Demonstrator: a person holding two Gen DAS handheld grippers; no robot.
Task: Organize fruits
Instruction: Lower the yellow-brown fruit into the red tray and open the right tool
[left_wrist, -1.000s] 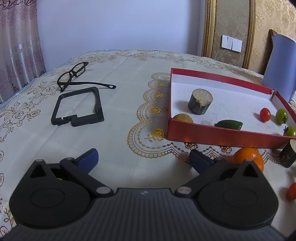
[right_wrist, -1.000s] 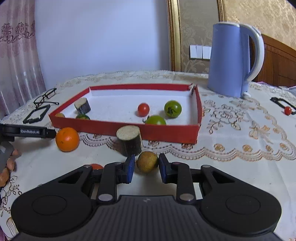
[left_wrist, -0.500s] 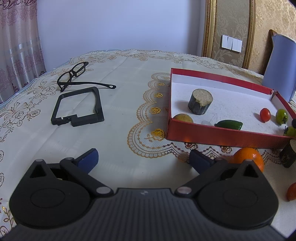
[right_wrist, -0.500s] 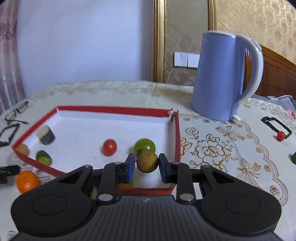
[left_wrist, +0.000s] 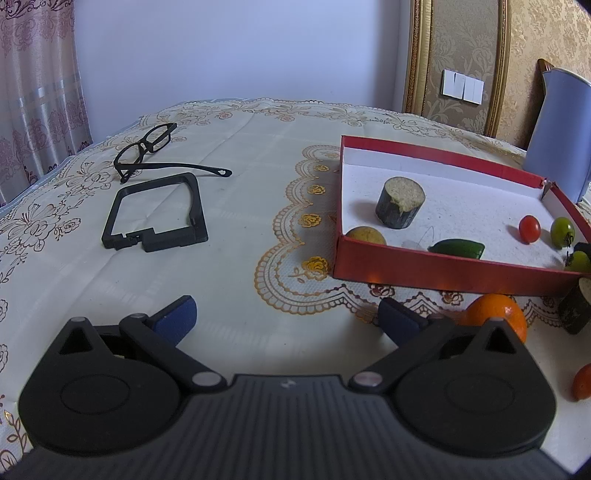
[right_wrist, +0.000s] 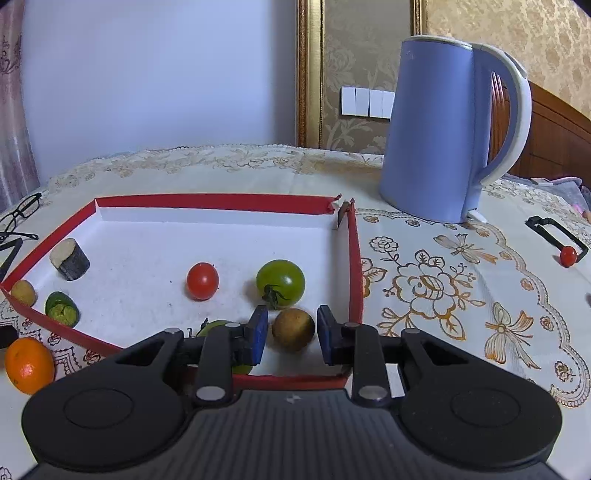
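right gripper (right_wrist: 289, 334): mine, over the near right corner of the tray; jaws parted, a gap on each side of the brown fruit, no grip
brown fruit (right_wrist: 293, 329): inside the tray (right_wrist: 218, 202), between my blue pads (right_wrist: 259, 332), just in front of the green tomato; looks to sit on the tray floor, can't be sure
green tomato (right_wrist: 280, 283): in tray, near right wall, stem towards me
red tomato (right_wrist: 202, 280): in tray, left of green tomato, apart from it
second green tomato (right_wrist: 214, 328): in tray, mostly hidden behind my left finger
log piece (right_wrist: 69, 259): upright, tray's left side
cut green piece (right_wrist: 61, 308): by tray's left wall, near yellow fruit (right_wrist: 23, 292)
orange (right_wrist: 28, 365): on the cloth outside the tray
left gripper (left_wrist: 286, 315): mine, jaws wide apart, holding nothing, low over the cloth left of the tray
kettle (right_wrist: 448, 129): behind tray, right
glasses (left_wrist: 155, 151): far left on cloth, black frame (left_wrist: 157, 214) just beside
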